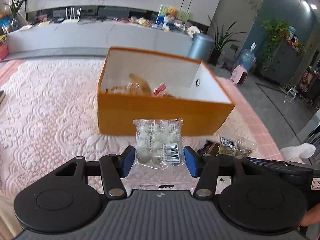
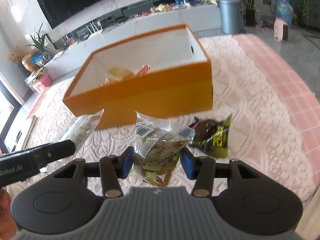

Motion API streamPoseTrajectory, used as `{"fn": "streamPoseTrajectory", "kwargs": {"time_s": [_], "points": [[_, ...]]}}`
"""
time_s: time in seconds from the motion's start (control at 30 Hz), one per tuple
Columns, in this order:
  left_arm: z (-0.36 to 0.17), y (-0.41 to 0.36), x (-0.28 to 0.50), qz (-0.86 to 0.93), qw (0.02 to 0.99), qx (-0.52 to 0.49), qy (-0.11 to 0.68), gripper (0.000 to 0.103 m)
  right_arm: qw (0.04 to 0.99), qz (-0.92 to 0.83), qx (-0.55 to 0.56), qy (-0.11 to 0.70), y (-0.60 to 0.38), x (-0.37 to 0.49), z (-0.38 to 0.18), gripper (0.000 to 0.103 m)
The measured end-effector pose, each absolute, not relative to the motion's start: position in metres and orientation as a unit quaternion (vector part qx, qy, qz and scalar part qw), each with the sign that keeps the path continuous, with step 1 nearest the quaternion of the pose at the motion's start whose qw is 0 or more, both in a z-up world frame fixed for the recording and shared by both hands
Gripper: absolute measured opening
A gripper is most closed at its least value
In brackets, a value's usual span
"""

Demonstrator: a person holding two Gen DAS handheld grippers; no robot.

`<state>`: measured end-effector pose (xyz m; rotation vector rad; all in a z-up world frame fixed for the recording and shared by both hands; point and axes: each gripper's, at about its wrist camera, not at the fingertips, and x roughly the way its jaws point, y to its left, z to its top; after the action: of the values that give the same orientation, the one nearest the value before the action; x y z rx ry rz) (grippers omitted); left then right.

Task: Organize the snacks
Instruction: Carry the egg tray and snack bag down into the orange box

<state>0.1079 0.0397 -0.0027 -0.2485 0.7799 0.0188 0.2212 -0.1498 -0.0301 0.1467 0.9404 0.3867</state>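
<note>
- While both packets hang clear of the pink cloth (image 1: 50,104), each gripper seems to be carrying its snack toward the orange box (image 1: 160,116), which fills the middle of both views.
- Left gripper (image 1: 159,161): its blue pads pinch a clear packet of white balls (image 1: 158,142) by the sides. The packet stands upright between the pads, at lower centre of the left view, its top edge overlapping the box's near wall.
- Right gripper (image 2: 157,163): pinching a clear packet of brown pieces (image 2: 160,146), which is creased and bulging between the pads at lower centre of the right view, just below the box's near wall.
- Held by the sides with the bulk pointing forward, each packet looks ready to go over the rim.
- Box: open-topped, white inside, with a few wrapped snacks already lying toward its left part.
- A dark yellow-printed packet (image 2: 212,138) lies on the cloth right of the right gripper, below the box's right corner; likely next to collect.
- In the right view the left gripper's black body enters at lower left, its packet just beside the box.
- Neither packet is yet above the opening, judging by the near wall ahead of each.
</note>
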Motion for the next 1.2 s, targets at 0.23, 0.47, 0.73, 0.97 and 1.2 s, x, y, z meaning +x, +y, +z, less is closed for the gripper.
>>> {"fn": "streamPoseTrajectory", "kwargs": {"time_s": [0.23,0.47,0.73,0.97,1.2], "points": [[0.025,0.035,0.131,0.003,0.929,-0.116,0.352,0.061,0.883,0.201,0.065,0.42,-0.158,0.235,0.008,0.049],[0.043,0.035,0.164,-0.003,0.936,-0.119,0.331,0.061,0.895,0.211,0.037,0.392,-0.151,0.261,0.037,0.049],[0.043,0.04,0.204,-0.005,0.935,-0.121,0.332,0.061,0.901,0.203,-0.002,0.382,-0.139,0.299,0.043,0.049],[0.031,0.041,0.233,-0.005,0.933,-0.11,0.341,0.061,0.899,0.201,-0.033,0.386,-0.121,0.334,0.032,0.049],[0.008,0.045,0.258,-0.003,0.925,-0.104,0.366,0.06,0.891,0.203,-0.06,0.401,-0.103,0.368,0.01,0.049]]}}
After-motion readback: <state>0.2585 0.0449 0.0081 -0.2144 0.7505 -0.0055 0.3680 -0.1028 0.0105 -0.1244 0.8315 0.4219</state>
